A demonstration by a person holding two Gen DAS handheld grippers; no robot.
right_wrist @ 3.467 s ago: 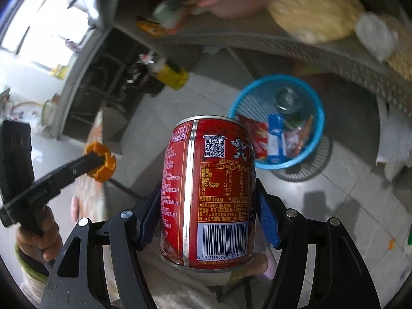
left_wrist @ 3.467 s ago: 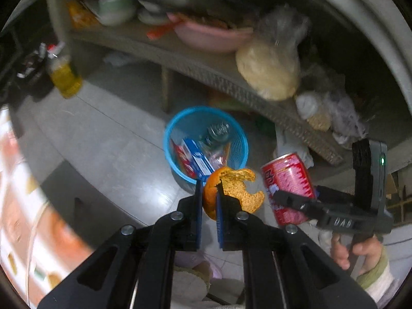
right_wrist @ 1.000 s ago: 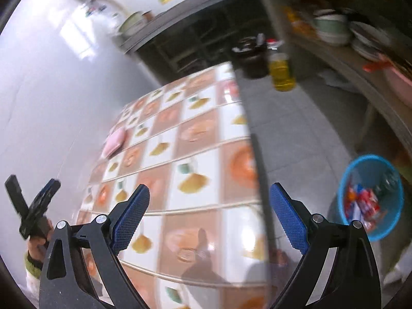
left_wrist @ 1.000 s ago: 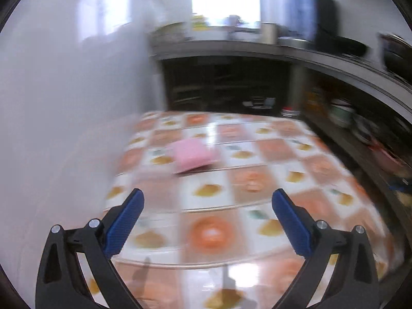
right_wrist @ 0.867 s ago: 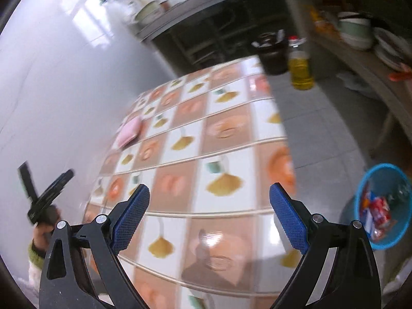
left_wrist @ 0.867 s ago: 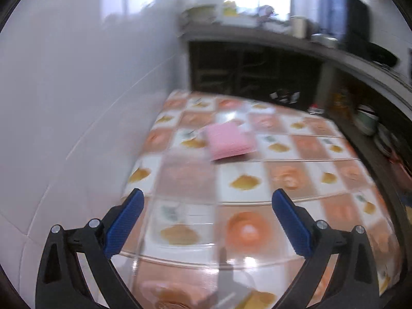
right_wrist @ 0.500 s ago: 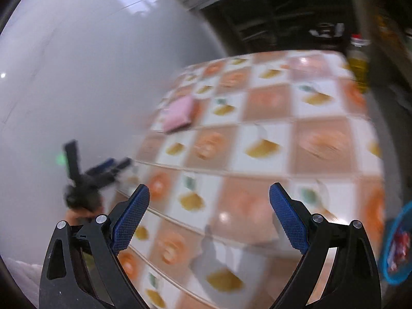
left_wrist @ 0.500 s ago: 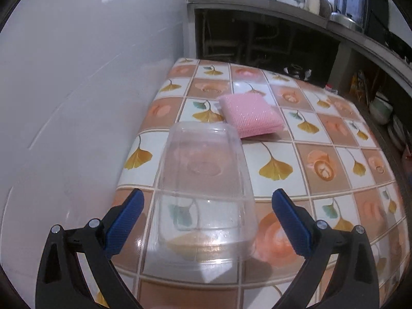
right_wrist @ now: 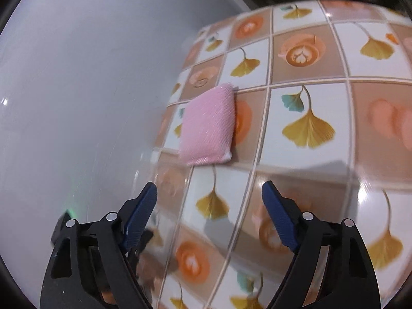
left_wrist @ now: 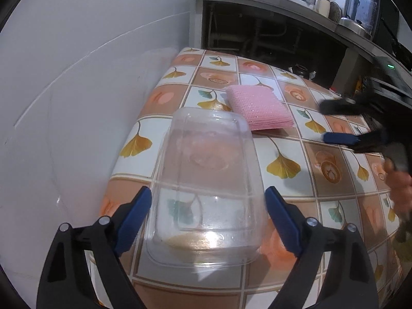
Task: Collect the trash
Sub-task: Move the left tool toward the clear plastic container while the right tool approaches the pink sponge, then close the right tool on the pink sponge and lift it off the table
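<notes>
The left gripper is hanging over the near edge of the table, its arms cut off by the bottom of the frame, and its jaws are closing with the clear plastic container between the blue pads; the pads are sitting just beside the container's flared rim, and contact is probably not yet made, though the transparent wall is making that hard to judge. The container is lying upside down, a rounded rectangular tub of thin, cloudy plastic through which the glossy checkered tabletop, printed with ginkgo leaves and coffee cups, is showing. Beyond it a folded pink cloth with a nubby weave is resting flat, near the tub but apart from it. To the left the table is running close along a plain grey wall, leaving little room; to the right the surface is lying open. There the right gripper is coming in blurred, a hand smeared behind it. In its own view the right gripper is closing on nothing, spread above bare tabletop, the pink cloth ahead.
</notes>
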